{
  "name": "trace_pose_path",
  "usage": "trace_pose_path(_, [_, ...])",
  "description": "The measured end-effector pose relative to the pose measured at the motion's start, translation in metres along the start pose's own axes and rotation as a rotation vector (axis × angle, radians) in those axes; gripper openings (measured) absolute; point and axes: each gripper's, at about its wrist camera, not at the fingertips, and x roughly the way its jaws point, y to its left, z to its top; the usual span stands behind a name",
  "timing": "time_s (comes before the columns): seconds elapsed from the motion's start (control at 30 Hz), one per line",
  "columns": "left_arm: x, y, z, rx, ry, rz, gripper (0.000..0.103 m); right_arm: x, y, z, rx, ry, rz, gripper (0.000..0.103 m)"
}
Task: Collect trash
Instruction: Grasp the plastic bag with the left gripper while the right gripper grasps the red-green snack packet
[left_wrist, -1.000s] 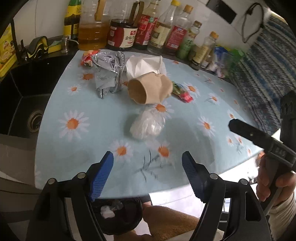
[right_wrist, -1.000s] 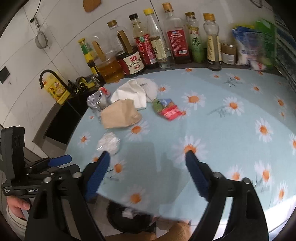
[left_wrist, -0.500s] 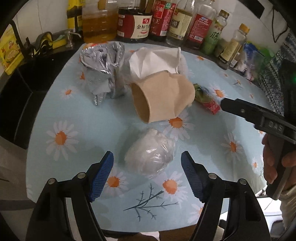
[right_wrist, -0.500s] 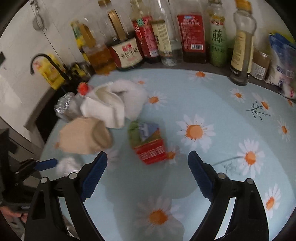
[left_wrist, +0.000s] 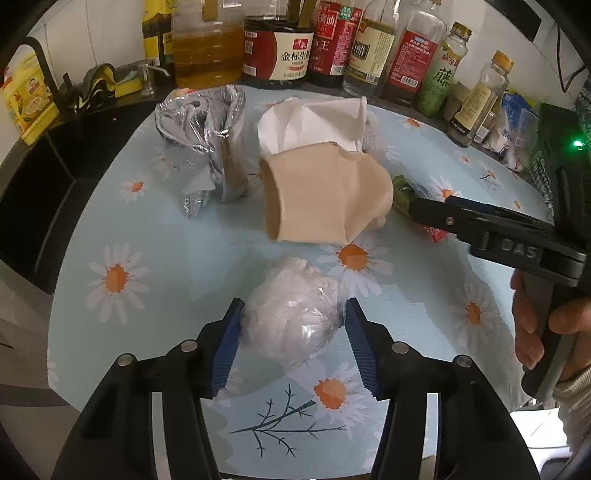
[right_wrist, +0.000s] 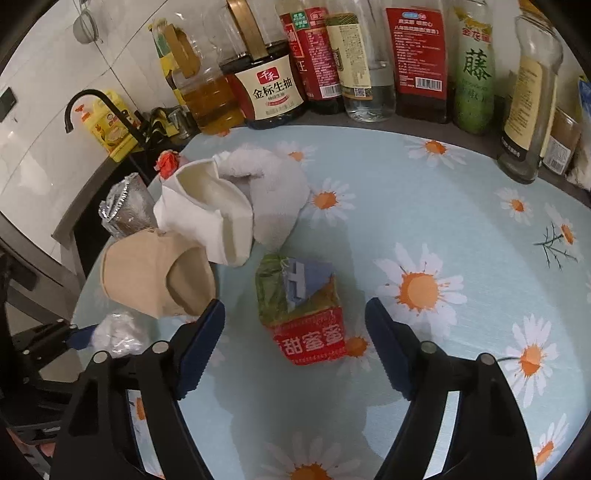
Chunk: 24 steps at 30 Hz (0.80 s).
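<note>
A crumpled clear plastic ball (left_wrist: 293, 308) lies on the daisy tablecloth (left_wrist: 177, 236), between the blue pads of my left gripper (left_wrist: 291, 323); the jaws stand close on both sides, still open. It also shows in the right wrist view (right_wrist: 118, 332). A red-and-green snack wrapper (right_wrist: 301, 310) lies flat between the open fingers of my right gripper (right_wrist: 295, 325). Behind lie a crushed tan paper cup (left_wrist: 325, 195), a white paper cup (right_wrist: 210, 210), a grey cloth (right_wrist: 273, 192) and a foil bag (left_wrist: 203, 140).
A row of sauce and oil bottles (left_wrist: 280, 40) stands along the back wall. A black sink (left_wrist: 33, 206) with a faucet (right_wrist: 92, 103) is at the left. Packets (left_wrist: 517, 125) sit at the back right.
Both grippers have moved forward over the table. The left one now straddles the plastic ball and has narrowed; the right one now straddles the snack wrapper.
</note>
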Motion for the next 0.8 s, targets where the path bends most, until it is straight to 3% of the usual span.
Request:
trace_pose_path(0.23, [-0.008,0.008,-0.004,-0.062,-0.007,-0.025,0.052,0.006,0.0,-0.002,-0.007,0.012,-0.068,0.052])
trace_pose_path(0.33, [-0.013,0.011,-0.004,-0.067,-0.015,-0.004,0.052,0.006,-0.003,-0.001,0.015,0.014,-0.056,0.052])
trace_pose_path(0.47, [-0.015,0.017,-0.011,-0.094,0.008,-0.033,0.052,0.001,-0.007,-0.005,0.052,0.008,-0.014,0.051])
trace_pose_path(0.8, [-0.03,0.02,-0.012,-0.016,-0.01,-0.059,0.052,-0.038,0.006,-0.032,0.132,-0.032,0.008,0.051])
